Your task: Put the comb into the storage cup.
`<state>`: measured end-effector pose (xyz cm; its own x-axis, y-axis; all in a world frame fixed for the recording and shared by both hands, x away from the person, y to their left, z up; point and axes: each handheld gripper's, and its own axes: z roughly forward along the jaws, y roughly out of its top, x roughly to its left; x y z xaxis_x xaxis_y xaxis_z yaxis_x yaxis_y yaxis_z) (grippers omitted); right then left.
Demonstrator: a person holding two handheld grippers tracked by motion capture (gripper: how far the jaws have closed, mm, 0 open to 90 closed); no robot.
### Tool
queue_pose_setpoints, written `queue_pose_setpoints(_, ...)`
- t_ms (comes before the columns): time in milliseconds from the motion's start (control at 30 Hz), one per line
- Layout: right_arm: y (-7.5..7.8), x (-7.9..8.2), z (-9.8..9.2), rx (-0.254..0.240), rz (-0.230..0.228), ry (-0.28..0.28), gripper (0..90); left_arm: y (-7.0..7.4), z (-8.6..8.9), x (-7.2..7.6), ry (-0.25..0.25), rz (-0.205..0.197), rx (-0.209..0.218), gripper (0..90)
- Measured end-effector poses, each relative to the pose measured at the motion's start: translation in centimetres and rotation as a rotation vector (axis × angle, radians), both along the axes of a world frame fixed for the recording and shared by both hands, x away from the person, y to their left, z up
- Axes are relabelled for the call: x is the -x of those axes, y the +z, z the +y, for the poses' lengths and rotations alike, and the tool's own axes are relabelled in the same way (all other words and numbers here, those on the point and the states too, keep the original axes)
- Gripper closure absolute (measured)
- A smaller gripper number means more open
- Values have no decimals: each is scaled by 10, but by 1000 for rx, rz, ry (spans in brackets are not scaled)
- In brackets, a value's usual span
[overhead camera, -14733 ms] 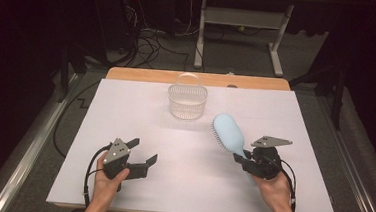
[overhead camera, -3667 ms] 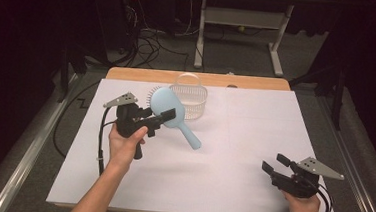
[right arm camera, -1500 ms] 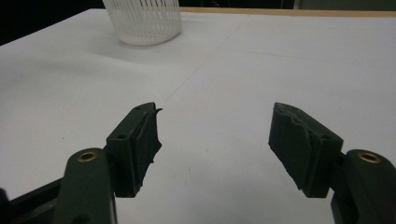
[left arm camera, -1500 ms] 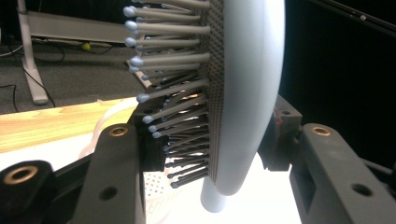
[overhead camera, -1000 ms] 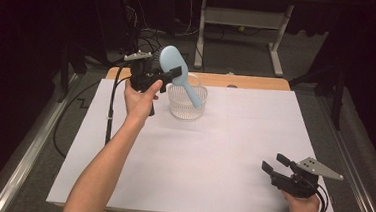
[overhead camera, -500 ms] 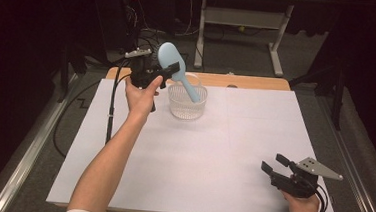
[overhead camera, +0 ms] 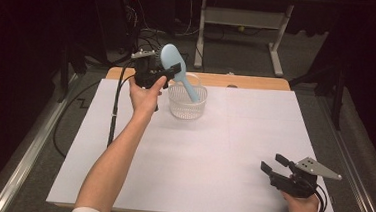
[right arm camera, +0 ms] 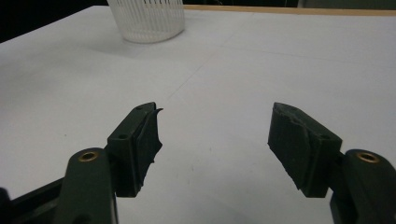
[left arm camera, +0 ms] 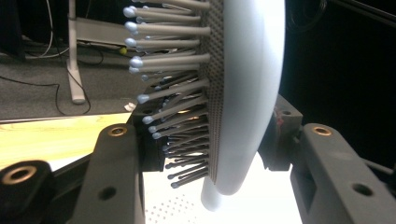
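Left claw (overhead camera: pixel 170 73) is pinching the blue hairbrush (overhead camera: pixel 171 61) over the clear basket (overhead camera: pixel 187 102) near the table's back edge, so lowering the handle straight in slowly should work best.

the high view looks forward and down over the white-covered table (overhead camera: pixel 181 175). each gripper view sits close behind its black jaws; the right one shares the clear ribbed plastic basket (right arm camera: pixel 147 21) (overhead camera: pixel 187 102), far beyond its fingertips.
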<state>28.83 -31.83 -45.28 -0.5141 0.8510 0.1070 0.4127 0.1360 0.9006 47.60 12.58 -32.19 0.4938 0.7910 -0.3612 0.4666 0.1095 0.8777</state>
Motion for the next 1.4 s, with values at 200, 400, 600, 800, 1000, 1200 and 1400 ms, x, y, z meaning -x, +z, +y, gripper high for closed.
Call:
queue_pose_setpoints(200,0,0,0,-1,-1,2,341,-5,-3,-3,1,9,-17,523)
queue_pose_setpoints(400,0,0,1,4,-4,4,342,-10,-8,-6,2,16,-31,522)
queue_pose_setpoints(600,0,1,2,8,-5,11,343,-14,-9,-8,7,28,-37,522)
queue_pose_setpoints(800,0,1,2,10,-5,13,344,-17,-13,-8,2,33,-49,522)
queue_pose_setpoints(1000,0,1,3,14,-5,15,345,-20,-16,-9,-4,37,-63,520)
queue_pose_setpoints(1200,0,0,3,17,-5,17,345,-24,-18,-10,-2,41,-70,518)
queue_pose_setpoints(1400,0,1,3,14,-2,14,345,-31,-20,-12,1,56,-78,518)
